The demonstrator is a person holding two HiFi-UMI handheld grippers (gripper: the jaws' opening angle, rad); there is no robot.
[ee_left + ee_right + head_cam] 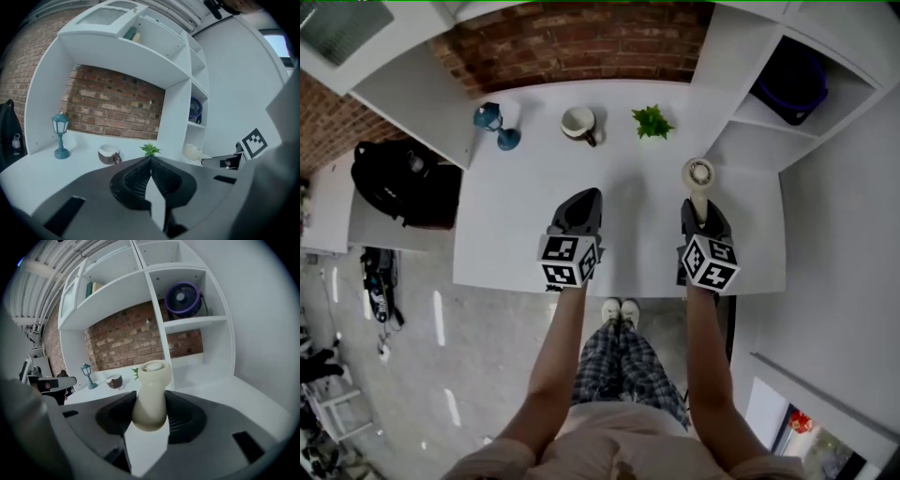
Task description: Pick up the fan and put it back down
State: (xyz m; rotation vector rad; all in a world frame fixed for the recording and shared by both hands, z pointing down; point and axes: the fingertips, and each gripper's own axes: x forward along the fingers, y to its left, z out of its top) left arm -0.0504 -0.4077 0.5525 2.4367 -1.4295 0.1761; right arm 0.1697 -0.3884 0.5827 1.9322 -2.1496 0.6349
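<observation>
A small cream hand-held fan (699,176) (152,387) stands upright between the jaws of my right gripper (699,208) (151,411), which is shut on its stem. Its round head rises above the pads. It is over the right part of the white table (511,220); whether its base touches the top is hidden. My left gripper (585,197) (150,161) hangs over the table's front middle, its jaws shut together with nothing between them.
Along the back of the table stand a teal lamp (495,123), a brown-and-white cup (579,124) and a small green plant (652,121). A purple fan (791,82) sits in the shelf at right. A black bag (398,180) lies at left.
</observation>
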